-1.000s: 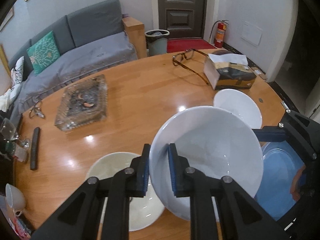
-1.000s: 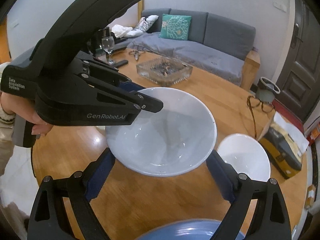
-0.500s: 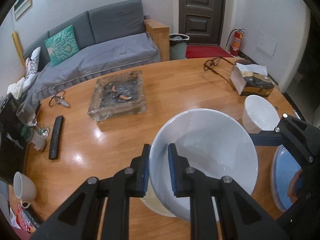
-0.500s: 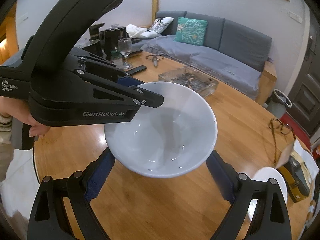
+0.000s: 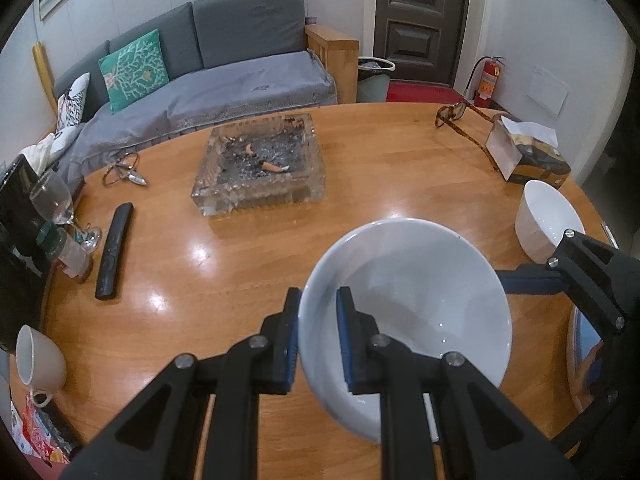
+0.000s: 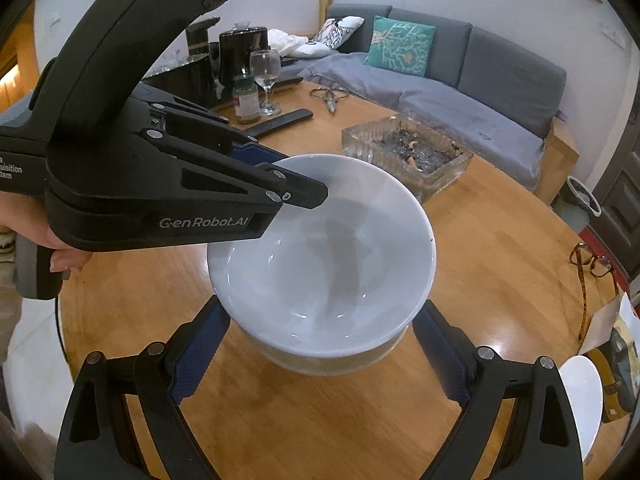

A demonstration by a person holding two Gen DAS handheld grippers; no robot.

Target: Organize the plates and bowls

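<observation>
My left gripper (image 5: pixel 318 338) is shut on the near rim of a large white bowl (image 5: pixel 412 312) and holds it tilted over the table. In the right wrist view the same large white bowl (image 6: pixel 324 264) sits just over a cream bowl (image 6: pixel 320 362), whose rim shows beneath it. My right gripper (image 6: pixel 320 356) is open, its fingers standing apart on either side of the two bowls. A smaller white bowl (image 5: pixel 546 220) stands at the right. A blue plate (image 5: pixel 580 360) shows at the right edge, partly hidden by the right gripper.
A glass ashtray (image 5: pixel 260 168) sits mid-table. A black remote (image 5: pixel 114 250), a wine glass (image 5: pixel 54 200), a jar (image 5: pixel 70 254) and a white mug (image 5: pixel 38 360) stand at the left. Eyeglasses (image 5: pixel 460 114) and a tissue box (image 5: pixel 524 152) lie far right.
The left gripper carried the large white bowl leftward, away from the small white bowl and blue plate, and now holds it over the cream bowl. The right gripper stayed open around it.
</observation>
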